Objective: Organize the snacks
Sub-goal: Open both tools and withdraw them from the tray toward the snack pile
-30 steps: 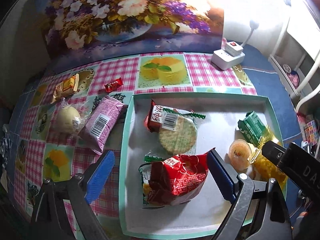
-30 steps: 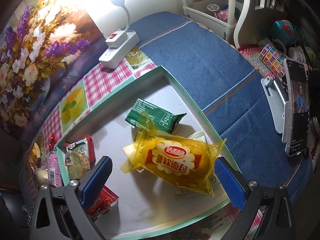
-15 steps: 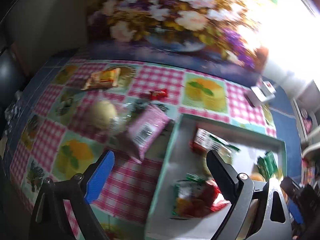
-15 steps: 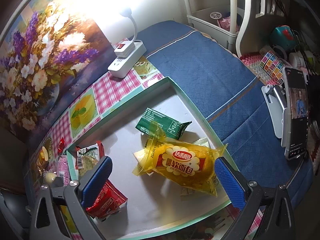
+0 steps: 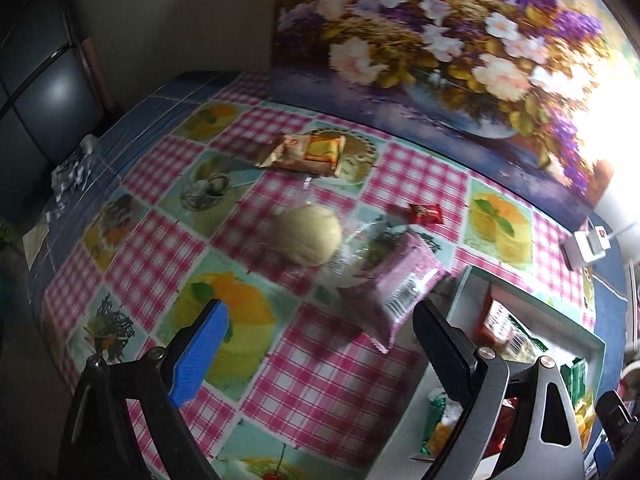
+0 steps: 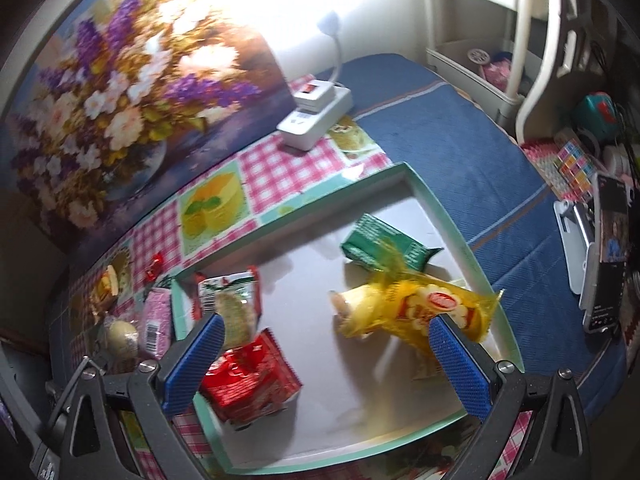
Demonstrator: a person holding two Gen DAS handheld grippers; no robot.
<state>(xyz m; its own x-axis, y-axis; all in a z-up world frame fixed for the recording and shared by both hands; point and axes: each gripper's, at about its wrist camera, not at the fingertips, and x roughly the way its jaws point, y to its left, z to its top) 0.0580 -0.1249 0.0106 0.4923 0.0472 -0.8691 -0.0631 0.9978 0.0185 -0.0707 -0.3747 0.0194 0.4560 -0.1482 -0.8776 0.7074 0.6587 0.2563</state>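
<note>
Moved: left gripper (image 5: 316, 356), spread and empty, swung off tray (image 5: 460, 280) toward pink packet (image 5: 404, 280).
Right gripper (image 6: 332, 360): spread, empty.

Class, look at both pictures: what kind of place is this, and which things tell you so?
Probably a home room: a table under a checked fruit-print cloth, a flower painting propped behind it, and cluttered white shelves alongside.
</note>
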